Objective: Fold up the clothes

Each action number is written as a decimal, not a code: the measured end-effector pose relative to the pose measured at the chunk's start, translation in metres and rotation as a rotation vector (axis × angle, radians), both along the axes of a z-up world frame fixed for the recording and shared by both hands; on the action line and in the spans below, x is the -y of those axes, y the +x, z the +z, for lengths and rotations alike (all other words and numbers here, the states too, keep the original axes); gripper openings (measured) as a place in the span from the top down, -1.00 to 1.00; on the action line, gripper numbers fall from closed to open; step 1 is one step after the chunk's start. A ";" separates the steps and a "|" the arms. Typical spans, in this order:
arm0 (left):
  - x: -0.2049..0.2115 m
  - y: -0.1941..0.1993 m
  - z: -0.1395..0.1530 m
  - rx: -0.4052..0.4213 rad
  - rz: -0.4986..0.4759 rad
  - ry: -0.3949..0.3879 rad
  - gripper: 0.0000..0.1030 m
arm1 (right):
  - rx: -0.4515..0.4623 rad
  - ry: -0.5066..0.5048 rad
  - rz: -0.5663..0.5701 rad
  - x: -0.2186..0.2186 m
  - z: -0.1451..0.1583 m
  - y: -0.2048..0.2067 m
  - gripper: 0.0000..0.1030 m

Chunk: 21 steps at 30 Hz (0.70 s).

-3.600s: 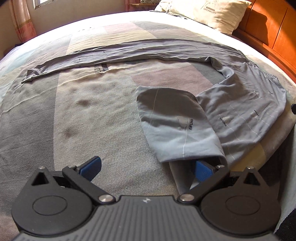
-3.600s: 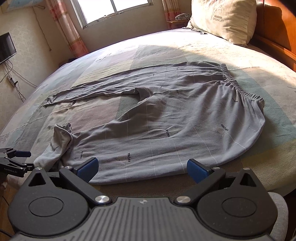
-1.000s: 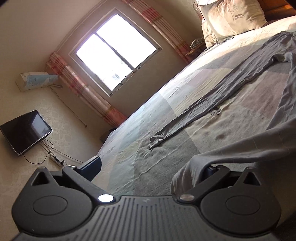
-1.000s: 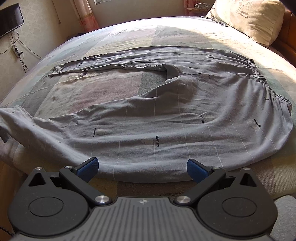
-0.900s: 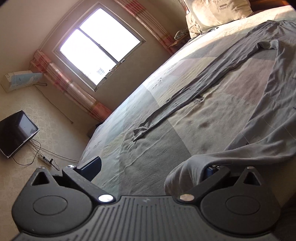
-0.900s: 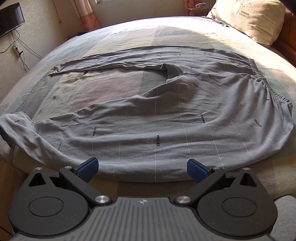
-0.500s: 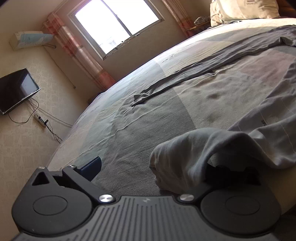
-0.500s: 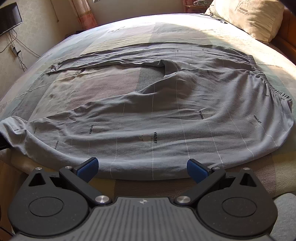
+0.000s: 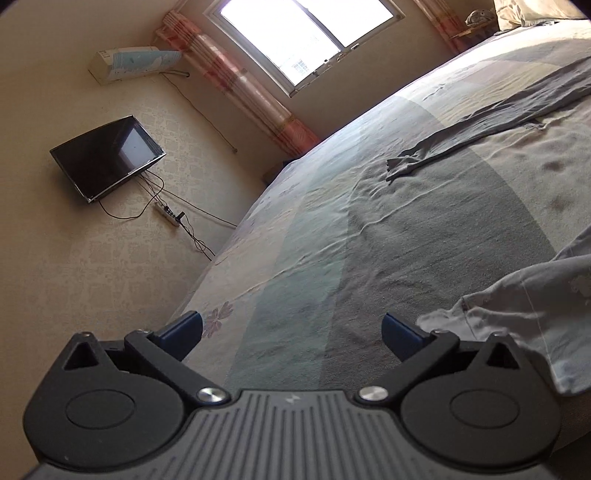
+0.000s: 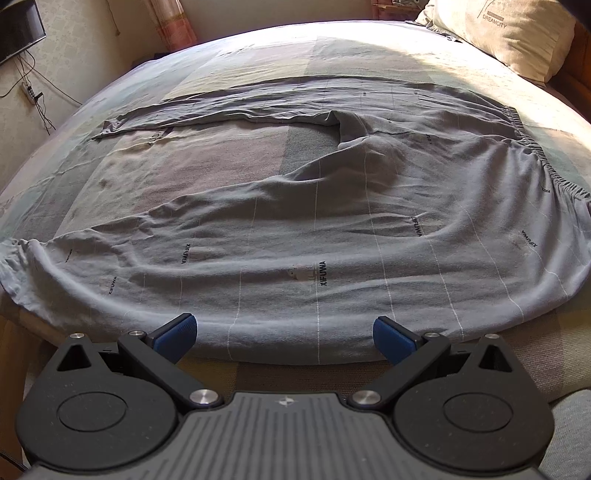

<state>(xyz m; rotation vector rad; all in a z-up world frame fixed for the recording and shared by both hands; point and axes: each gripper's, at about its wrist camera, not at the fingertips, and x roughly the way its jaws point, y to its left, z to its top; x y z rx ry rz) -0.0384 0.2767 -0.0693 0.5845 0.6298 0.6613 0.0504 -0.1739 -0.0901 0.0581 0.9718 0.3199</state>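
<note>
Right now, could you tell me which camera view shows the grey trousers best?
The right wrist view: the grey trousers lie spread across the bed, waistband to both cuffs. The left wrist view shows only the far leg and the near cuff.

Bright sun pours in through the window [image 9: 306,33], which is glary white. The far part of the bed [image 10: 332,40] shines; nearer it is shady. Edges curve and go dark.
</note>
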 end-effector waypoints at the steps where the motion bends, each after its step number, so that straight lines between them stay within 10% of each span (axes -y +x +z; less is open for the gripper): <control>1: -0.002 -0.002 -0.001 -0.007 0.008 0.001 -0.99 | 0.000 -0.002 0.004 -0.001 0.000 0.000 -1.00; 8: -0.003 -0.009 0.008 -0.008 -0.024 -0.173 -0.99 | -0.007 -0.008 0.008 -0.004 -0.002 0.000 -1.00; 17: -0.038 -0.030 0.014 0.164 -0.071 -1.204 -0.99 | -0.012 -0.014 0.014 -0.007 -0.003 0.000 -1.00; 21: -0.038 -0.031 0.003 0.149 -0.039 -1.244 -0.99 | -0.015 -0.013 0.019 -0.009 -0.005 0.000 -1.00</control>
